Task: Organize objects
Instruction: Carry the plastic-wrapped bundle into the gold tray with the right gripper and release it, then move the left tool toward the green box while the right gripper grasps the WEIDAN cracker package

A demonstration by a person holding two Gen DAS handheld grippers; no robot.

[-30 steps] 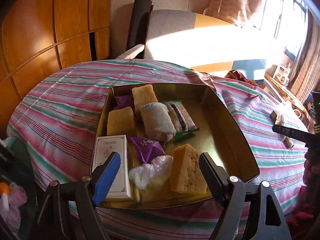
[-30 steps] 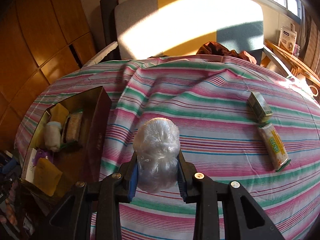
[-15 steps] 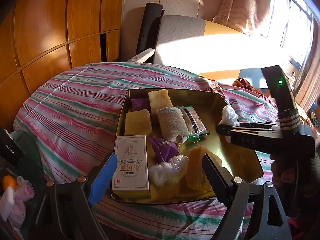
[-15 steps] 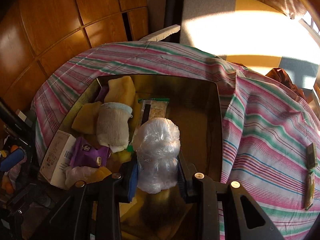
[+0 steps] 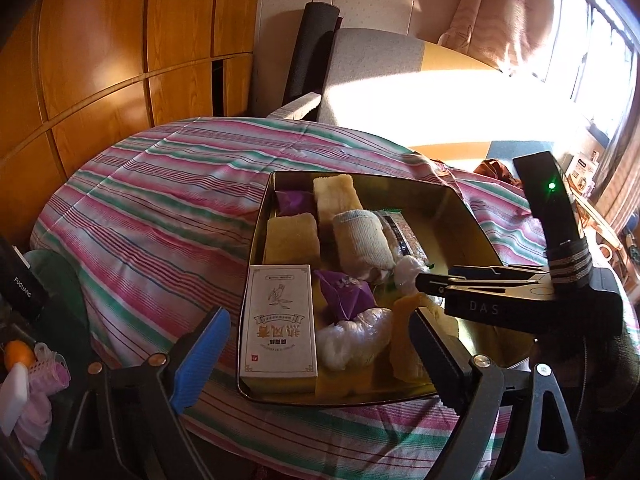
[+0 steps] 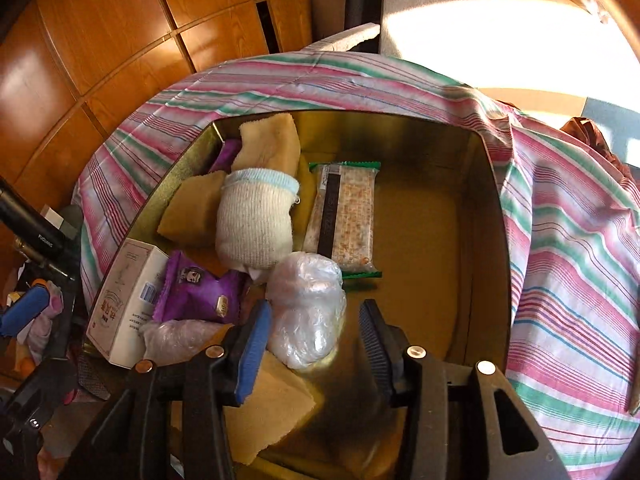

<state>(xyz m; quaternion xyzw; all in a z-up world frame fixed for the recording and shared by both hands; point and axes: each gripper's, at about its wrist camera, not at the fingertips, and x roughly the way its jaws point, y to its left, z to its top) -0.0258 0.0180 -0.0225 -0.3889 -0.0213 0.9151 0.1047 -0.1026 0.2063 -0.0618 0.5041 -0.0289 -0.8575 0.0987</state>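
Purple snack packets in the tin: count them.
2. One purple packet lies beside the white box; the other is tucked in the tin's far corner. More may be hidden.

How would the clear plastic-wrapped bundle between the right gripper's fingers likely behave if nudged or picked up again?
The plastic-wrapped bundle looks rounded and crinkly, so it probably squashes rather than stays stiff. Its glossy film may slip against the pads. It sits partly on a yellow sponge in the gold tin, so it might tip or roll once the right gripper, jaws just opening, clears it.
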